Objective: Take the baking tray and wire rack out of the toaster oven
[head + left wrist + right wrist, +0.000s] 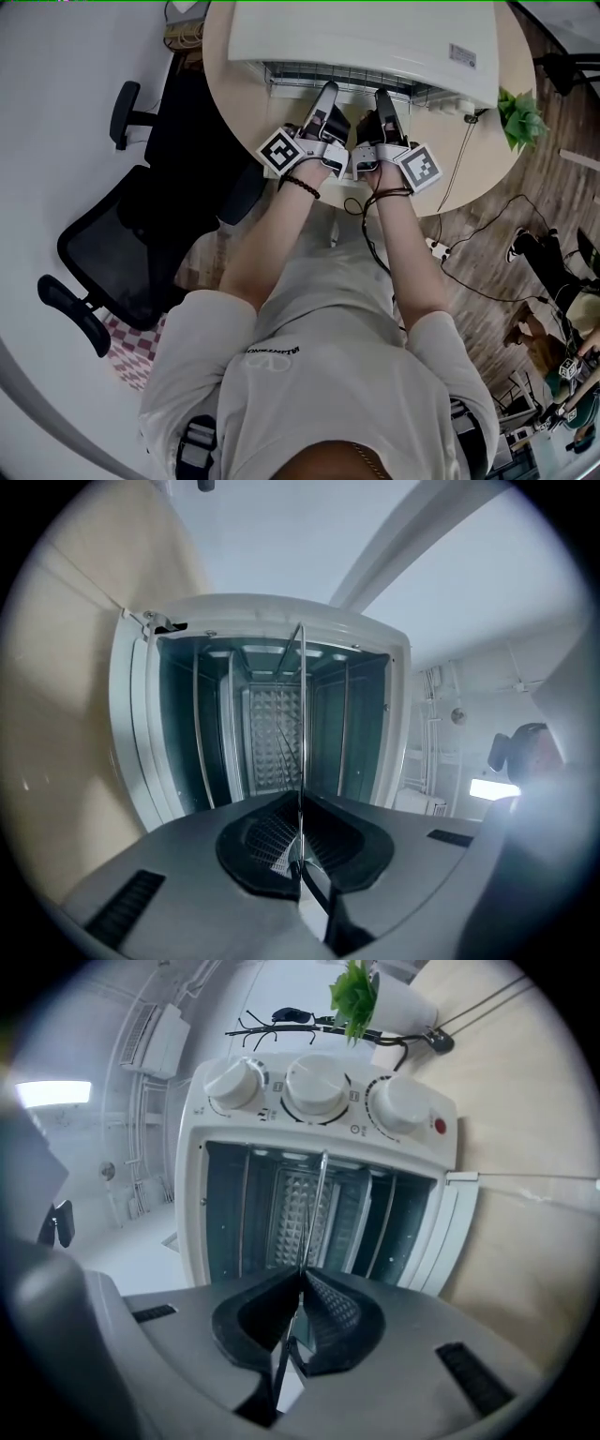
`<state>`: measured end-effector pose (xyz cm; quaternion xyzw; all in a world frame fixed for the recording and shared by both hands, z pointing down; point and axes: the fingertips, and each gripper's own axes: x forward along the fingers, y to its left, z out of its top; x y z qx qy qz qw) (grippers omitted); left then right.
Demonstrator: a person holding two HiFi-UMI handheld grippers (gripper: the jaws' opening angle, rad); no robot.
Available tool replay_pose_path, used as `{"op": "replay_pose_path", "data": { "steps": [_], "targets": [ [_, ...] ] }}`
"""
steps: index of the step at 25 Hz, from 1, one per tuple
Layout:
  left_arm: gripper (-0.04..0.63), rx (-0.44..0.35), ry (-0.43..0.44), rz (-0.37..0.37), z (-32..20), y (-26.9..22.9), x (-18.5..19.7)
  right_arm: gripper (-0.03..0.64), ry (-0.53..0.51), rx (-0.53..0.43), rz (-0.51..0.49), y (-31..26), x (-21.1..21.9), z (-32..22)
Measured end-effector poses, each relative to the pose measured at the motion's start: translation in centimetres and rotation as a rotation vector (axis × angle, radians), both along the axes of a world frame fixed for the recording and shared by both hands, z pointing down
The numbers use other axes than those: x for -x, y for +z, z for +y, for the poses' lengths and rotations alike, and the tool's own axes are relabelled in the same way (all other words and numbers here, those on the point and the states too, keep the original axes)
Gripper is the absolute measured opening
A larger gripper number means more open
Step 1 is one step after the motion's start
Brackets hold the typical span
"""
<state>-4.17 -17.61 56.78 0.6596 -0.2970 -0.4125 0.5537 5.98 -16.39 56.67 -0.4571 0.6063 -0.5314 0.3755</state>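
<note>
Our left gripper (326, 92) and right gripper (382, 96) were each clamped on the front edge of the wire rack (292, 77), which was partly out of the toaster oven (375, 37). We could not make out the baking tray, so neither was out yet.

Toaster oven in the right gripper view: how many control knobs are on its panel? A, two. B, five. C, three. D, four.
C: three white knobs sit side by side in one row on the control panel of the toaster oven, next to its open cavity.
</note>
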Motion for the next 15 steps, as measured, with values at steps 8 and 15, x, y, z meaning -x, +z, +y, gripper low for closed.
{"op": "replay_pose_path", "data": {
  "steps": [8,15],
  "targets": [
    [0.011,0.014,0.018,-0.026,2.5,0.5,-0.1,0.009,0.003,0.034,-0.038,0.4,0.0,2.6],
    [0.009,0.038,0.018,-0.025,4.7,0.7,0.1,0.009,-0.019,0.054,-0.054,0.5,0.3,4.7]
  ]
}}
